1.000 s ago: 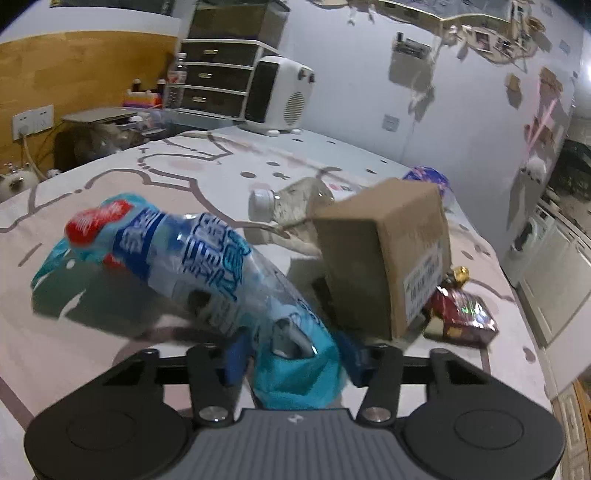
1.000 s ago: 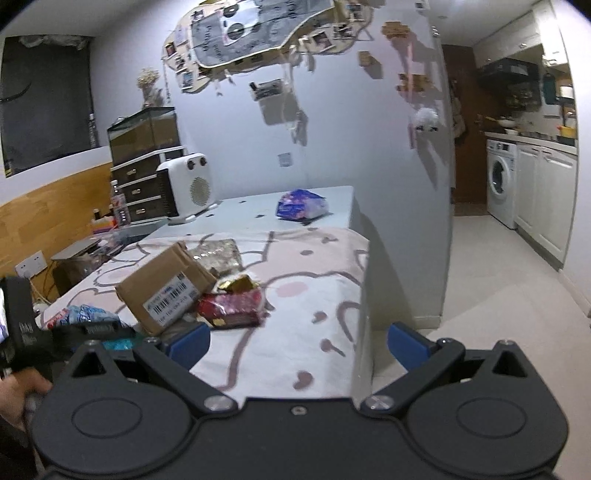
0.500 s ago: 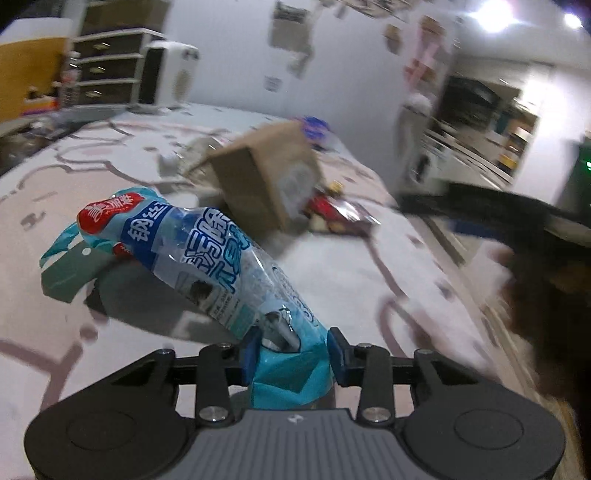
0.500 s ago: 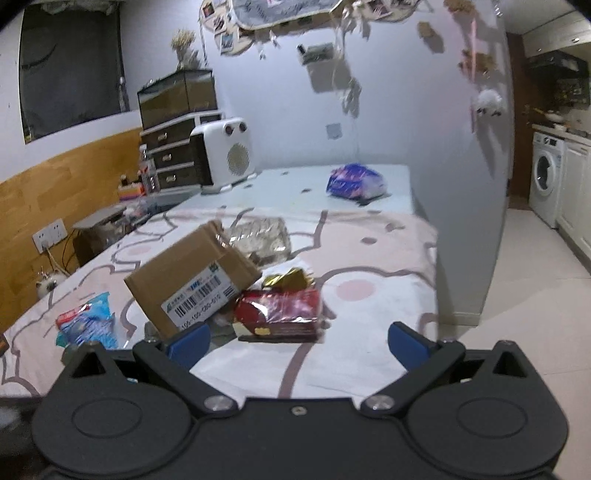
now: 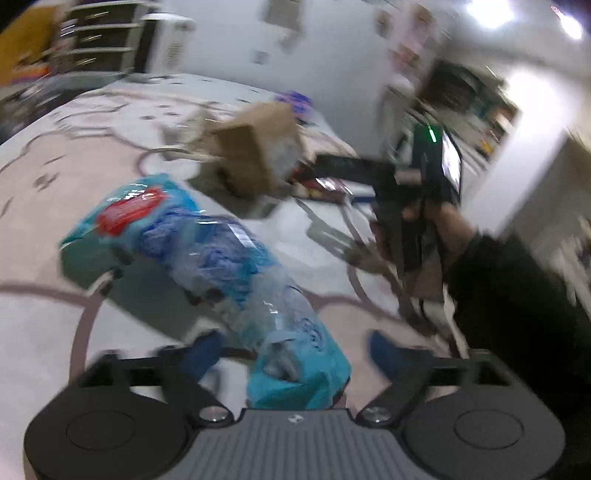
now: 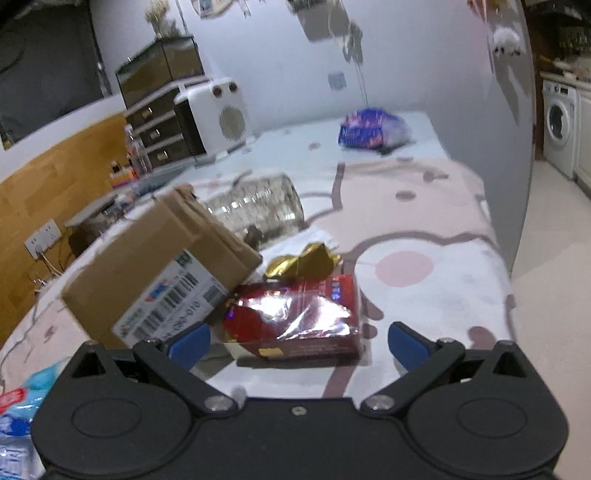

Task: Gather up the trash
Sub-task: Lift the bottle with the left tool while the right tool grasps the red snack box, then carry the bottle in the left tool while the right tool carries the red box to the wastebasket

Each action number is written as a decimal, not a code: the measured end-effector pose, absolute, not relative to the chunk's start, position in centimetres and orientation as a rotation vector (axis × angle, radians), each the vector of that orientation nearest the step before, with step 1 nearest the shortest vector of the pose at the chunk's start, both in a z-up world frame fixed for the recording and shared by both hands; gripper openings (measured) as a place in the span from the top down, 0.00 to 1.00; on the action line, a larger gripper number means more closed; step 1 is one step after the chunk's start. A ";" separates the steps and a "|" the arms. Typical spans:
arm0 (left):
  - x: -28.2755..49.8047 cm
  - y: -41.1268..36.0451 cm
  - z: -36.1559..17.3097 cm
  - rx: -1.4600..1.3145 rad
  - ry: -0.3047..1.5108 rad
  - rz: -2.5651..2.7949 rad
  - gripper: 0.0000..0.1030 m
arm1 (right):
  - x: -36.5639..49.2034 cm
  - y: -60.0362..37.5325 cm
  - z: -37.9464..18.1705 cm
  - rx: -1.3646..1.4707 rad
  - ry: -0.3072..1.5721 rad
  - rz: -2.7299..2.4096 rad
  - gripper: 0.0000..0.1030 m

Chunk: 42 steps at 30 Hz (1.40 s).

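1. The left gripper (image 5: 291, 354) has its fingers wide apart; the blue plastic bag (image 5: 221, 266) lies between them on the counter (image 5: 55, 332).
2. The right gripper (image 6: 297, 338) is also wide, with the red packet (image 6: 295, 314) just ahead.
3. A cardboard box (image 6: 159, 273) touches the red packet; a gold wrapper (image 6: 303, 262) and a clear bottle (image 6: 258, 206) lie behind.

The left wrist view is heavily motion-blurred: the cardboard box (image 5: 258, 151), the blue plastic bag (image 5: 207, 266) and the room behind smear into streaks. Two ceiling lights (image 5: 491, 14) at top right blow out to white, and a pale wall on the right glares. The right wrist view is sharper, lit dimly and evenly from above, with a bluish cast. The red packet (image 6: 299, 314) shows bright glare on its foil. Soft shadows sit under the box. Fisheye distortion bends walls and the bed (image 6: 424, 229) edges in both views.
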State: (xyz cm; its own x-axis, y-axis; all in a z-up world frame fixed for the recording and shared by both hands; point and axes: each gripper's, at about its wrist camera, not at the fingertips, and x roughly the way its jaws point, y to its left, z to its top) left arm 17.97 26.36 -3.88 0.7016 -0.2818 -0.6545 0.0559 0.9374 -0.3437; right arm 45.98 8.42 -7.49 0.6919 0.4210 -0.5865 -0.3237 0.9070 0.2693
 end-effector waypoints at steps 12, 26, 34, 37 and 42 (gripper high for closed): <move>19.9 23.2 -2.9 -0.539 0.674 -0.023 0.03 | 46.7 10.3 -8.2 0.071 0.648 0.373 0.06; 21.5 21.9 -3.7 -0.487 0.660 0.201 0.03 | 38.6 4.1 -7.3 -0.007 0.655 0.502 0.15; 21.9 23.1 -4.9 -0.496 0.655 0.284 0.13 | 31.1 0.5 -6.6 -0.044 0.633 0.592 0.15; 22.2 23.4 -5.5 -0.496 0.677 0.286 0.21 | 28.5 -0.5 -6.3 -0.066 0.628 0.636 0.15; 22.5 23.1 -5.8 -0.421 0.677 0.287 0.42 | 25.5 -1.1 -6.0 -0.110 0.635 0.706 0.15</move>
State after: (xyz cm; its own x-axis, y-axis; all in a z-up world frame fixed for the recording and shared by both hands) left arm 22.49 23.06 -5.77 0.7452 0.1200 -0.6559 -0.3884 0.8777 -0.2807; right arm 25.50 -1.10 -6.04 0.5826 0.5707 -0.5787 -0.6355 0.7637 0.1134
